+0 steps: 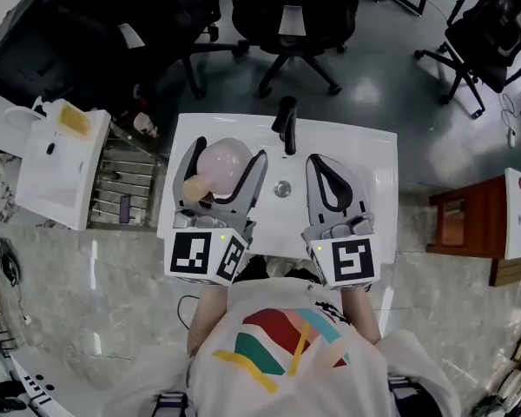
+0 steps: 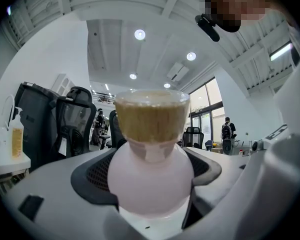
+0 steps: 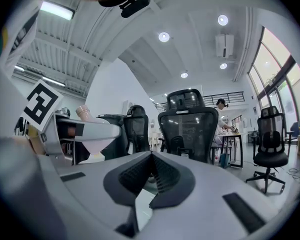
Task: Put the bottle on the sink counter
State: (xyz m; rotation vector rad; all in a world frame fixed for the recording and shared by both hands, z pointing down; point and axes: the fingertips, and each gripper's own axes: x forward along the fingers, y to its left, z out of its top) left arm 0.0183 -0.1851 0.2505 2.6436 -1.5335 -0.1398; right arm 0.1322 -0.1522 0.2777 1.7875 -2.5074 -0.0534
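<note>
1. Left gripper [image 1: 227, 152]: jaws closed on the pink bottle [image 1: 226, 165], one against each side of its round body. In the left gripper view the body fills the gap between the jaws, and the tan cap [image 2: 150, 118] points away from the camera.
2. Bottle position: left of centre in the head view, held above the left part of the white sink counter [image 1: 378, 159]. It sits left of the drain [image 1: 282, 188] and below-left of the black faucet [image 1: 286, 125]. The cap points toward the lower left of the frame. Contact between bottle and sink surface cannot be confirmed.
3. Right gripper [image 3: 150, 157]: jaws closed with their dark tips meeting, and nothing is between them. In the head view it sits right of the drain, above the right part of the sink, apart from the bottle.
4. Surroundings: a metal rack [image 1: 126, 179] stands just left of the sink. Black office chairs [image 1: 291, 24] occupy the top of the frame. A brown wooden cabinet [image 1: 458, 224] is at the right edge.
</note>
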